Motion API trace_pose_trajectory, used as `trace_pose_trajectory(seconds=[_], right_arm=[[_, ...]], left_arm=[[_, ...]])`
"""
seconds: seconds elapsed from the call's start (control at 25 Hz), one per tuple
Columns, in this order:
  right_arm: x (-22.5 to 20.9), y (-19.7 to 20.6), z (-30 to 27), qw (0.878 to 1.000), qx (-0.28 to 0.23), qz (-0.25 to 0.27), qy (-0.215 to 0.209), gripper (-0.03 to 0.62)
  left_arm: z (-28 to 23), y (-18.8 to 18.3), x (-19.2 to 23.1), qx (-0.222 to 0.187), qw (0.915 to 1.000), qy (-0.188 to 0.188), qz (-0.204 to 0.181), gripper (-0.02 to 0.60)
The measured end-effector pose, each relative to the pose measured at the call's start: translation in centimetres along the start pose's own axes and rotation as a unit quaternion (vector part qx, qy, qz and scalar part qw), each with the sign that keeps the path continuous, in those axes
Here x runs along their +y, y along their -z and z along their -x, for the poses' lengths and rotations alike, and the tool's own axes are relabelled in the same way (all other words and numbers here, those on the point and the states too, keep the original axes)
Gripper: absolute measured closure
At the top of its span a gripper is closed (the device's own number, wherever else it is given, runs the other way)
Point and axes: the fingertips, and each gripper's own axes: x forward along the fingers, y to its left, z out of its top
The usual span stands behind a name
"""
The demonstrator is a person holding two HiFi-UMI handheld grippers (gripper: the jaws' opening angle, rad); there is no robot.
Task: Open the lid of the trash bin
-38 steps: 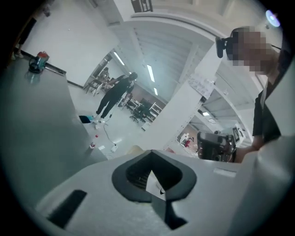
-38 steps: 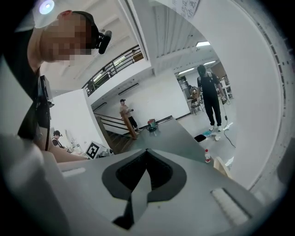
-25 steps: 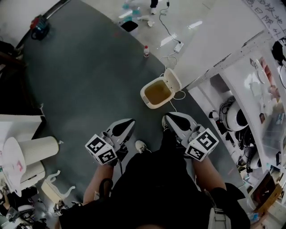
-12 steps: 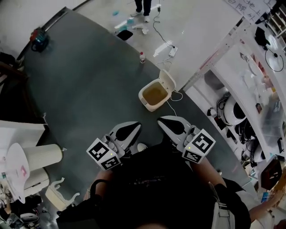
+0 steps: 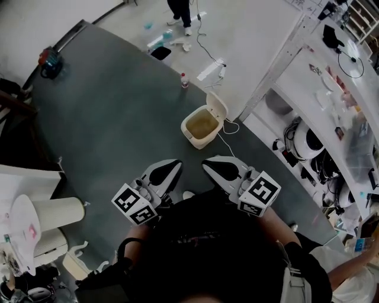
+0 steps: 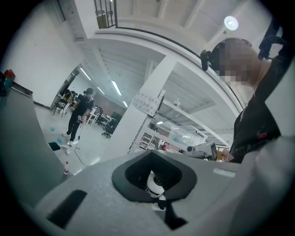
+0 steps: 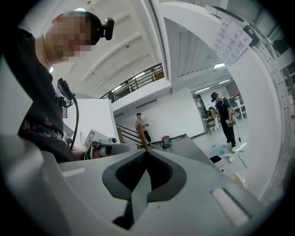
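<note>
A cream trash bin point(image 5: 200, 128) stands on the grey floor mat point(image 5: 106, 118), beside the white shelving. Its lid point(image 5: 218, 106) is tipped up at the far side, and the yellowish inside shows. My left gripper point(image 5: 173, 166) and right gripper point(image 5: 207, 164) are held side by side close to my body. Both are well short of the bin and touch nothing. In the left gripper view the left gripper point(image 6: 153, 153) has its jaws together with nothing in them. In the right gripper view the right gripper point(image 7: 146, 151) also has its jaws meeting at the tip, empty.
A small bottle point(image 5: 184, 80) and a white power strip point(image 5: 213, 70) with a trailing cable lie beyond the bin. Cluttered white shelves point(image 5: 314, 112) run along the right. White cylinders point(image 5: 56, 210) stand at the left. A person point(image 5: 180, 10) stands at the far edge.
Both grippers have risen while staying shut and side by side. The head view has pulled back, so the bin looks smaller and farther. The lid stays up.
</note>
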Motion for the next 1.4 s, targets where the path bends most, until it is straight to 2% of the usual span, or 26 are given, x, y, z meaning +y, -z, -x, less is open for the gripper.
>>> trace_pose_trajectory(seconds=[0.52,1.08,1.4], right_arm=[[2.5,1.7,0.7,1.0,0.005,-0.012,-0.016,0.586],[2.0,2.5,0.5,0.999,0.018,-0.019,-0.023,0.586],[2.2,2.7,0.6,0.999,0.021,-0.02,-0.024,0.586]], left_arm=[[2.2,1.6,-2.4,-0.002,0.9999,-0.012,-0.001,0.583],[2.2,2.3,-2.0,-0.011,0.9995,-0.018,0.022,0.581],[2.3,2.5,-2.2,-0.011,0.9996,-0.018,0.02,0.582]])
